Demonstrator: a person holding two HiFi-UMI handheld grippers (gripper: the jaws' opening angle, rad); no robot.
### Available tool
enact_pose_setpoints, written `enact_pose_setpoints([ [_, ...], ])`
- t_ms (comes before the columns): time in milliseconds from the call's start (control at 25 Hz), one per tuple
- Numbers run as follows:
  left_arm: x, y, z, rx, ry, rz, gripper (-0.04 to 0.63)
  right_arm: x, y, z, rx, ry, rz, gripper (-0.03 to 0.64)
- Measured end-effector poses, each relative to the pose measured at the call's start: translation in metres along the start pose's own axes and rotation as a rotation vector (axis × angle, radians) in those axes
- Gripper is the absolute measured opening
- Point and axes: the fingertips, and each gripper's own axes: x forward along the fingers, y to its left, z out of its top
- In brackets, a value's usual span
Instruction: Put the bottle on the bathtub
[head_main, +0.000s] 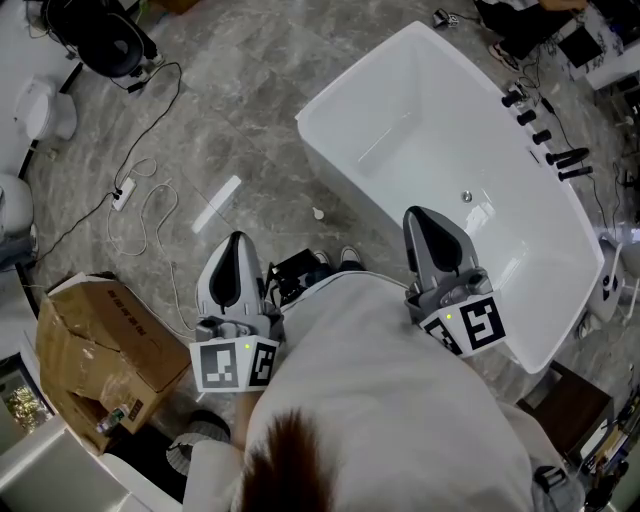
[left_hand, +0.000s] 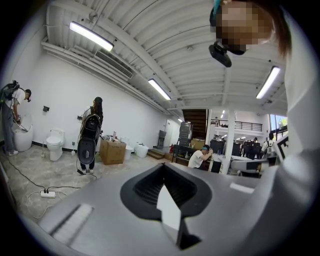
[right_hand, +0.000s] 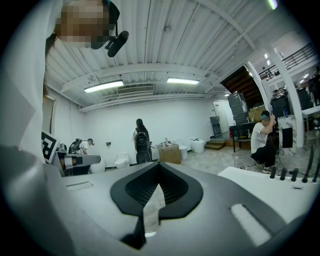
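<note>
Left tongs (head_main: 236, 245), right tongs (head_main: 420, 218): both closed, empty, held level by torso. Bathtub (head_main: 420, 110) right. No bottle in view, hence nothing gripped.

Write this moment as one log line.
left gripper: shut, empty | right gripper: shut, empty | white rectangular bathtub: no bottle | bottle: unseen

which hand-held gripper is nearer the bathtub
The right hand-held gripper, over the bathtub rim; the left hand-held gripper sits over the floor near the cardboard box.
</note>
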Motion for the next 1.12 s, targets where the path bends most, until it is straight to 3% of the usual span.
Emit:
enact_pose_setpoints([
  [1120, 0.010, 0.003, 0.000, -0.020, 0.007, 0.012, 0.049, 0.010, 0.003, -0.003, -0.042, 0.034, 0.036, -0.002],
])
